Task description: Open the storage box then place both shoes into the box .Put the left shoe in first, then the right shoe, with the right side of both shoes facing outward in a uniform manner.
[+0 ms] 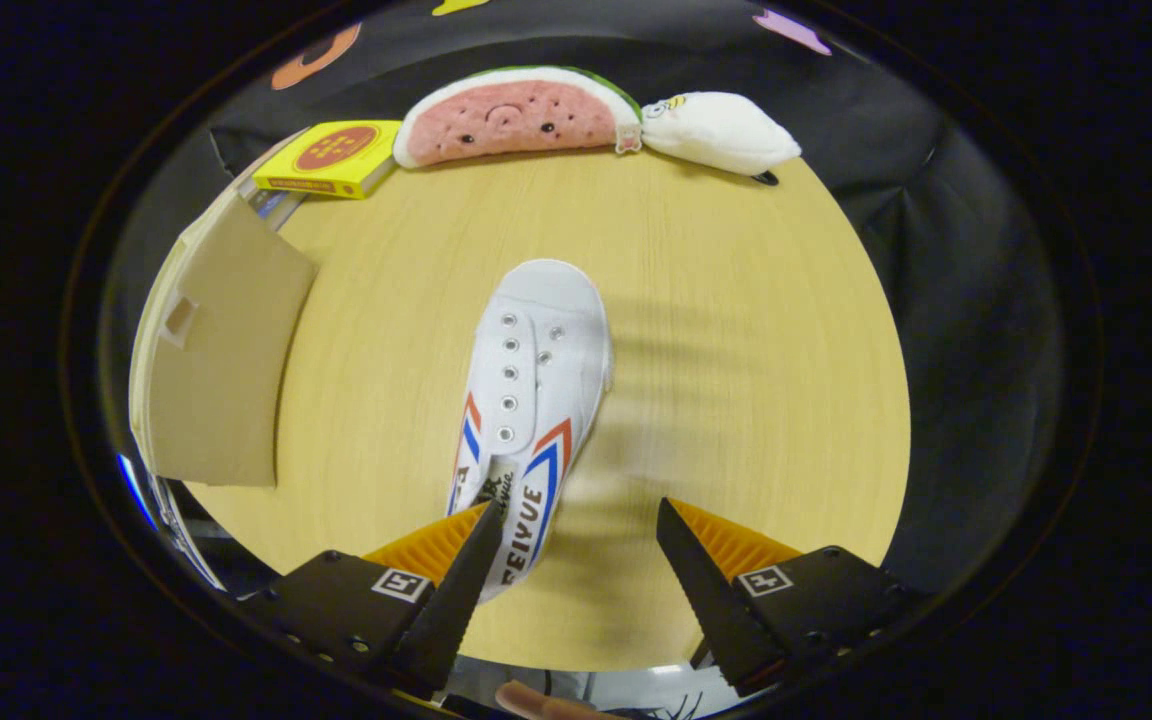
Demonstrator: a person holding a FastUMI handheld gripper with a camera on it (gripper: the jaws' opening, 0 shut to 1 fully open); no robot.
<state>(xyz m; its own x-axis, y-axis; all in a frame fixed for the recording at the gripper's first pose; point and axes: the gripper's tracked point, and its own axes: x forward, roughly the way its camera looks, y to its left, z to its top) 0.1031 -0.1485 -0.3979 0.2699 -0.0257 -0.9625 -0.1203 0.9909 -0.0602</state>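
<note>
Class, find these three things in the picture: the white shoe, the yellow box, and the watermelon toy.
White shoe (536,370), gripper view: on the laced upper, just ahead of the open jaws.
Yellow box (334,157), gripper view: on its top face.
Watermelon toy (516,120), gripper view: on the pink flesh.

A white shoe (533,400) with red-and-blue stripes lies on the table, toe pointing away — the storage box (211,370) stands to its left.

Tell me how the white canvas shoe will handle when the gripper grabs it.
The white shoe looks like soft unlaced canvas, so its upper will probably buckle under a pinch. It seems light and lies flat on the table, unlikely to roll. The gripper is open, its heel beside the left finger.
</note>
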